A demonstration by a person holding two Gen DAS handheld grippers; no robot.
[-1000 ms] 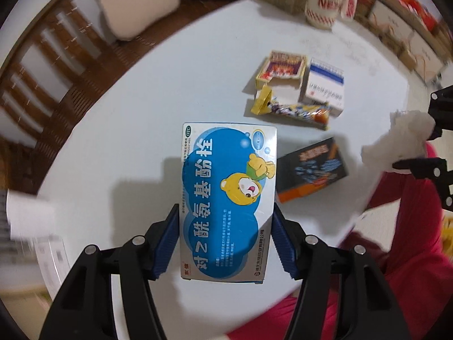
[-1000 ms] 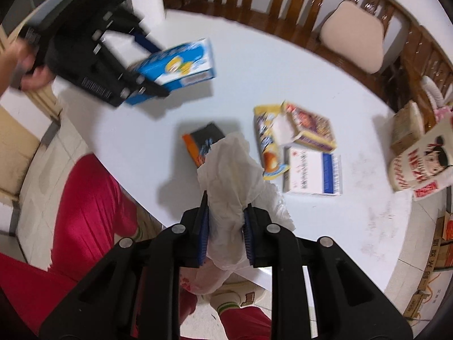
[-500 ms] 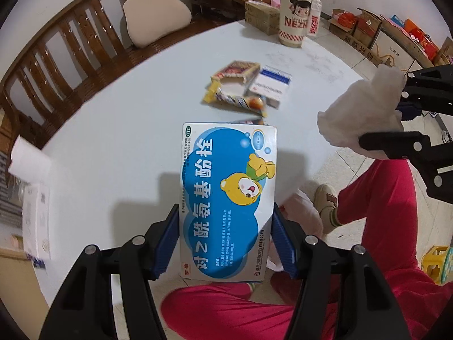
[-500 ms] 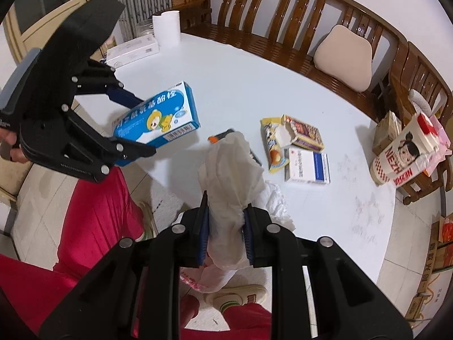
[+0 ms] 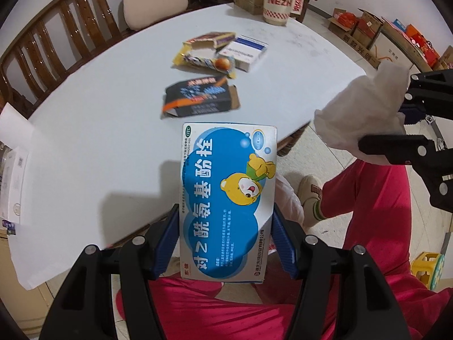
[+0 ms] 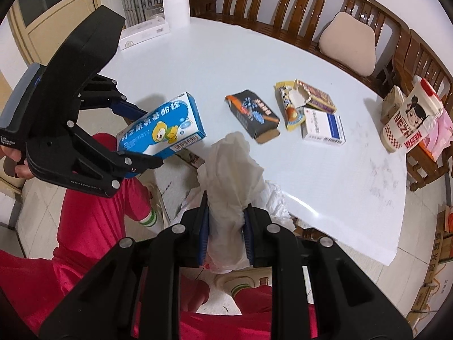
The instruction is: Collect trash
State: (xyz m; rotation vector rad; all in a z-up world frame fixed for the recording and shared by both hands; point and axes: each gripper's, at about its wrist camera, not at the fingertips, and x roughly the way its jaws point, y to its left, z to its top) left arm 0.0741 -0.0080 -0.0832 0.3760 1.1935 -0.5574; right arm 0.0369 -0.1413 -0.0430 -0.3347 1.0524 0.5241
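Note:
My left gripper (image 5: 225, 221) is shut on a blue and white medicine box (image 5: 228, 187) with a yellow bear, held above the white table's (image 5: 99, 130) near edge and the person's red trousers. The same box (image 6: 162, 129) and left gripper (image 6: 136, 138) show at the left of the right wrist view. My right gripper (image 6: 225, 216) is shut on a crumpled white tissue (image 6: 228, 170), also seen as the tissue (image 5: 365, 107) at the right of the left wrist view. Below both hangs a thin white plastic bag (image 6: 273, 198).
On the table lie a black and orange carton (image 5: 198, 96), a yellow snack wrapper (image 5: 203, 59), a torn brown box (image 6: 315, 95) and a white and blue box (image 6: 324, 126). A cartoon cup (image 6: 407, 121) stands far right. Wooden chairs (image 6: 283, 2) ring the table; cardboard boxes (image 5: 365, 31) sit on the floor.
Both grippers have drawn back from over the table toward its near edge and the person's lap, each keeping its hold. The trash on the table has not moved.

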